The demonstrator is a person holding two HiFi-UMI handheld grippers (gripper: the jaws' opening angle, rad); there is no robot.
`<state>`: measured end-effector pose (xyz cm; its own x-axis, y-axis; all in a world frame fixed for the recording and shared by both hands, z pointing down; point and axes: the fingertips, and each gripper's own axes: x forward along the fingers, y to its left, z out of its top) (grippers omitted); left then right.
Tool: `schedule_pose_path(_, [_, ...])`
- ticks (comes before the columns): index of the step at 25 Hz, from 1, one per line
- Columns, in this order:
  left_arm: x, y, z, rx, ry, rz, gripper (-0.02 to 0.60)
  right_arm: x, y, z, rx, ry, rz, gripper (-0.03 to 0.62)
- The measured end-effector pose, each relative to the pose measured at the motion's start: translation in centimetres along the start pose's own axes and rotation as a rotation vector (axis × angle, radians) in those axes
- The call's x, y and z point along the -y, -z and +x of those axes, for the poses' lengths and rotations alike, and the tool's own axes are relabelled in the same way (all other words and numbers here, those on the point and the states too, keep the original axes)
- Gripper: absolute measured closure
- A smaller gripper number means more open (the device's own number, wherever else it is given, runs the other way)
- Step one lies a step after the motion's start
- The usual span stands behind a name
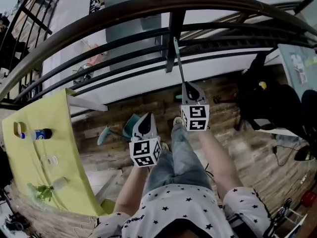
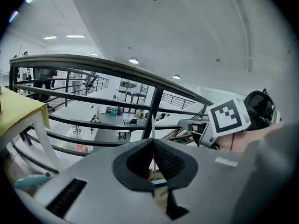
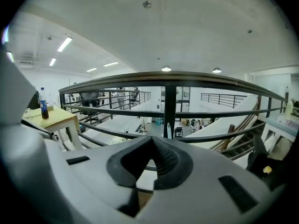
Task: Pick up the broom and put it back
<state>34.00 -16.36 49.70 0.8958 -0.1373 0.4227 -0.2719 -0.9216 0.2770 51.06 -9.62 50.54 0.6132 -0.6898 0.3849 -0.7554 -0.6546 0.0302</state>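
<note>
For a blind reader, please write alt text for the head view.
A person's right gripper grips a broom handle angled toward a dark railing; the left gripper, lower in frame, is beside a teal object, a yellow table at left.

Thin broom (image 1: 178,58) up from the right tongs (image 1: 188,87) toward the railing (image 1: 148,6) — left tongs (image 1: 143,118) lower, over wooden floor (image 1: 233,152).

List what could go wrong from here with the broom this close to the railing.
1. The broom handle sticks out past the right gripper toward the railing. It could knock the post or slip between the bars, with an open drop beyond.
2. The fingers pinch only a thin handle, so it may swivel or slide.
3. A teal object lies on the floor by the person's feet: a possible trip.
</note>
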Motion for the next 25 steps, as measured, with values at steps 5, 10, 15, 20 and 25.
schedule_pose_path(5, [1.3,-0.1,-1.2,-0.014,0.004,0.002,0.571,-0.4,-0.6,-3.9,0.003,-0.014,0.017,0.6])
schedule_pose_path(10, [2.5,-0.2,-6.5,0.029,0.04,0.024,0.569,-3.6,-1.8,-11.0,0.053,-0.006,0.008,0.6])
schedule_pose_path(15, [3.5,-0.3,-9.5,0.044,0.062,0.047,0.57,-5.5,-2.4,-15.7,0.075,-0.02,0.017,0.6])
schedule_pose_path(20, [4.3,-0.4,-11.7,0.046,0.087,0.062,0.569,-6.8,-2.7,-19.0,0.094,-0.039,0.026,0.6])
schedule_pose_path(25, [4.7,-0.9,-13.5,0.05,0.115,0.073,0.57,-7.9,-3.3,-21.5,0.114,-0.048,0.021,0.6])
